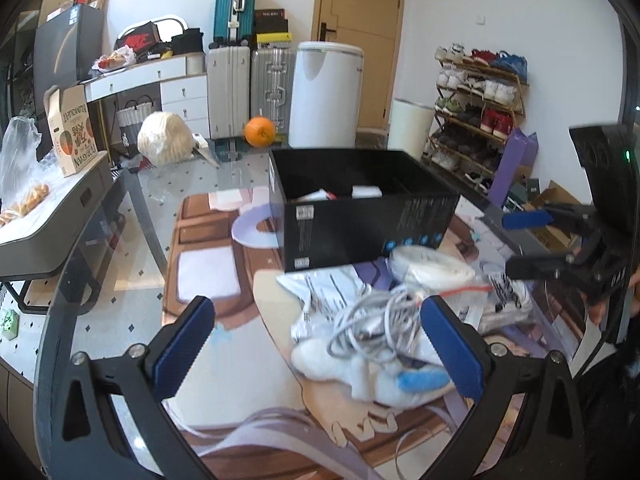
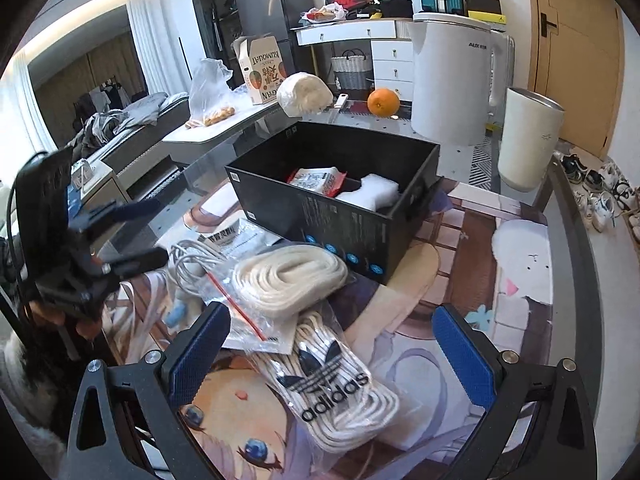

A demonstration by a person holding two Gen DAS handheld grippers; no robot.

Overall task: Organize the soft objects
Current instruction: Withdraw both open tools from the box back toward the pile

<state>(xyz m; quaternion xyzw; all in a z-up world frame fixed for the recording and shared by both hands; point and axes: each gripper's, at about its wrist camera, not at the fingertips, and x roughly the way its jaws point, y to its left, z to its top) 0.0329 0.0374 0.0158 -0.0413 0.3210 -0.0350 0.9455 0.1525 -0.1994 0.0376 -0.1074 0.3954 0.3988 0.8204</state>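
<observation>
A black open box point(image 1: 360, 220) point(image 2: 340, 204) stands mid-table; inside lie a red-and-white packet point(image 2: 316, 180) and a white foam piece point(image 2: 372, 190). In front of it is a pile: a grey cable bundle point(image 1: 376, 324) point(image 2: 192, 264) on a white-and-blue plush toy point(image 1: 372, 372), a coil of white rope point(image 2: 292, 280) point(image 1: 428, 266), and a bagged pair of Adidas socks point(image 2: 336, 392). My left gripper point(image 1: 316, 344) is open, its right finger beside the cable. My right gripper point(image 2: 332, 352) is open above the socks. Each gripper shows in the other's view, the right point(image 1: 532, 244) and the left point(image 2: 136, 236).
An anime-print mat point(image 1: 224, 280) covers the glass table. At the back stand an orange point(image 1: 260, 131), a white kettle point(image 2: 452, 76), a white cylinder point(image 2: 528, 140) and a wrapped white bundle point(image 1: 166, 140). A kumquat carton point(image 1: 68, 128) sits on a side table; a shoe rack point(image 1: 476, 108) is right.
</observation>
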